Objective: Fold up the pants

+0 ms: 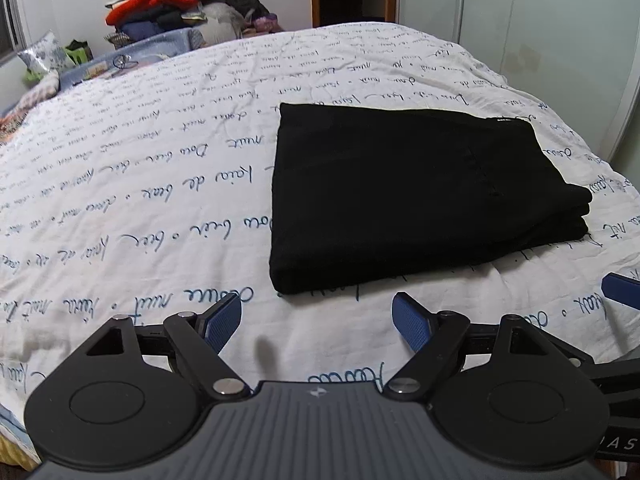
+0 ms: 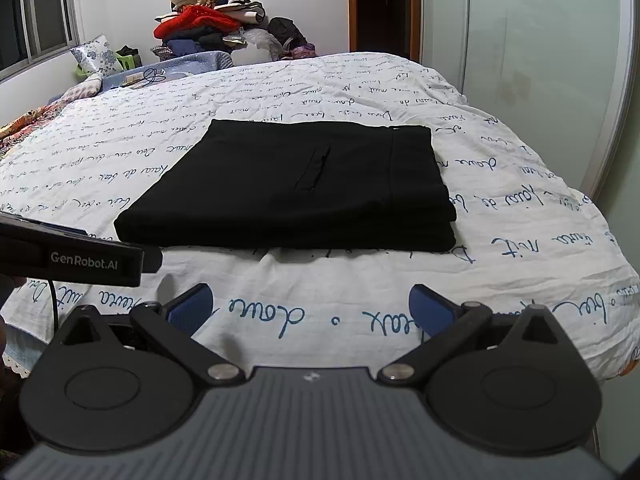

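Note:
Black pants (image 1: 404, 196) lie folded into a flat rectangular stack on the bed, also in the right wrist view (image 2: 304, 188). My left gripper (image 1: 318, 322) is open and empty, held just short of the stack's near edge. My right gripper (image 2: 310, 308) is open and empty, also short of the stack's near edge. The left gripper's body (image 2: 72, 256) shows at the left of the right wrist view. A blue finger of the right gripper (image 1: 622, 290) shows at the right edge of the left wrist view.
The bed has a white sheet with blue handwriting (image 1: 160, 184). A pile of clothes (image 2: 216, 20) and a floral pillow (image 2: 94, 56) lie at the far end. A wardrobe door (image 2: 532, 60) stands to the right. A window (image 2: 36, 12) is at the far left.

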`<state>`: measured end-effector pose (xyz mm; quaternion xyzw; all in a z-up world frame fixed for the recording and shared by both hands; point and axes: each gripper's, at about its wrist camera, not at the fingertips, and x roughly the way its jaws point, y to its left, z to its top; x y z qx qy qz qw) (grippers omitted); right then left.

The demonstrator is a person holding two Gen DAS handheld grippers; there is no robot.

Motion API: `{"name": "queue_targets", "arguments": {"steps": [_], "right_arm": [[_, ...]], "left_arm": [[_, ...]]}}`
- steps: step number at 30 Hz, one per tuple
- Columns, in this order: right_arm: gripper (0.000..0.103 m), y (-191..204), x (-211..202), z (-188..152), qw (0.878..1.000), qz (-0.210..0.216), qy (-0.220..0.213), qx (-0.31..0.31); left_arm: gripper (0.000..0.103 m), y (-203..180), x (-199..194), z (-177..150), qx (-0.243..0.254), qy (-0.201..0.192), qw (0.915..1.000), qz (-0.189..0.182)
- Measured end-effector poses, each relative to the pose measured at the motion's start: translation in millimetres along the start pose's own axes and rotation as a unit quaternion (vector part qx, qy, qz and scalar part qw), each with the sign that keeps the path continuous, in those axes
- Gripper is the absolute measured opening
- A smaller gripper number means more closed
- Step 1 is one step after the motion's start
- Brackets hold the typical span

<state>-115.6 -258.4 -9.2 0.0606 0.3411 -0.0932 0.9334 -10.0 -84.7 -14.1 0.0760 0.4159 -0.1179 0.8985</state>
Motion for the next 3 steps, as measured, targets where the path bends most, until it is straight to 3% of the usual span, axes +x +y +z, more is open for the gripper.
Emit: {"name": "queue_targets", "arguments": {"steps": [3], "right_arm": [[0.103,0.1,0.2,-0.3,1.0,0.001,-0.001,0.0]], "left_arm": [[0.083,3.7,0.7,0.9,-0.012,0.006,0.9999,-0.002]]}}
